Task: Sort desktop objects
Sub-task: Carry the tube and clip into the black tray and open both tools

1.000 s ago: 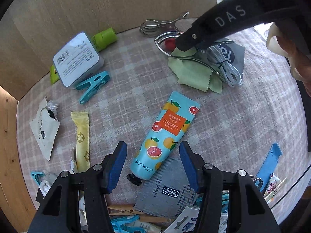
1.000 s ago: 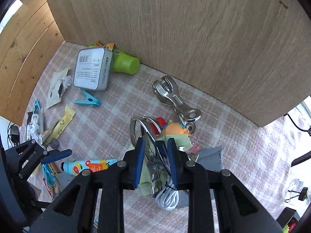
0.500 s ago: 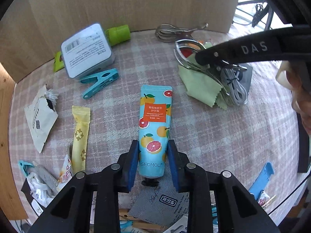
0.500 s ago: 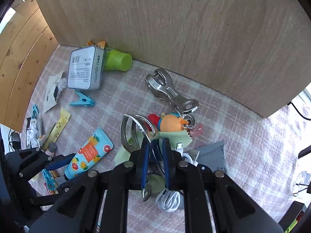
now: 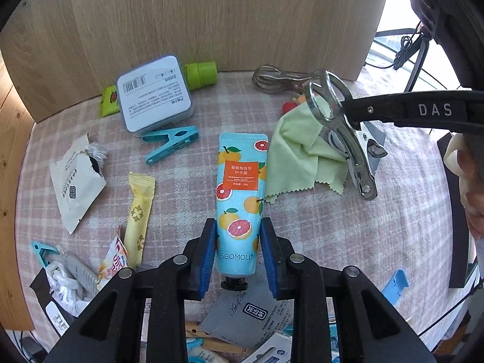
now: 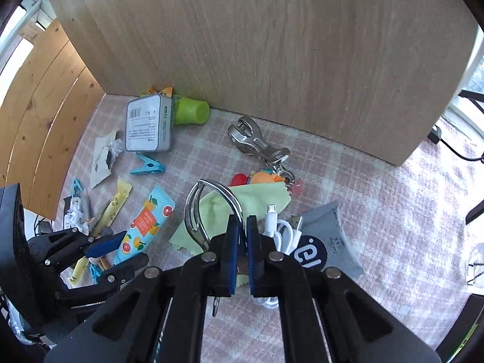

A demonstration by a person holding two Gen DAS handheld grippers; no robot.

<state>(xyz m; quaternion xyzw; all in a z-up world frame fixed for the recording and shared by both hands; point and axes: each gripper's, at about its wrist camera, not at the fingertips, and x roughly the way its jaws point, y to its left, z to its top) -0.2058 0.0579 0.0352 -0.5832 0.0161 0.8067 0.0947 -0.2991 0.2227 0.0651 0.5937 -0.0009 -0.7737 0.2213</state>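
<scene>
Hand cream tube (image 5: 239, 199) lay on the checked tablecloth (image 5: 187, 187), long axis pointing away from the left gripper (image 5: 239, 254), whose pads pinched its capped end. Right gripper (image 6: 242, 251), just squeezed together, pinched the metal clip (image 6: 208, 208) over the green cloth (image 6: 242, 202).

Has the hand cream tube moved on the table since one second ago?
Yes. The hand cream tube, gripped by the left tool, swung from slanted to straight, judged against the white tin.

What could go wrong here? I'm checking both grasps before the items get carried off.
The left gripper pinches the hand cream tube near its cap end only, so the long free end may swing or slip. The right gripper has just closed on the metal clip, which lies over the green cloth and could drag it along.
</scene>
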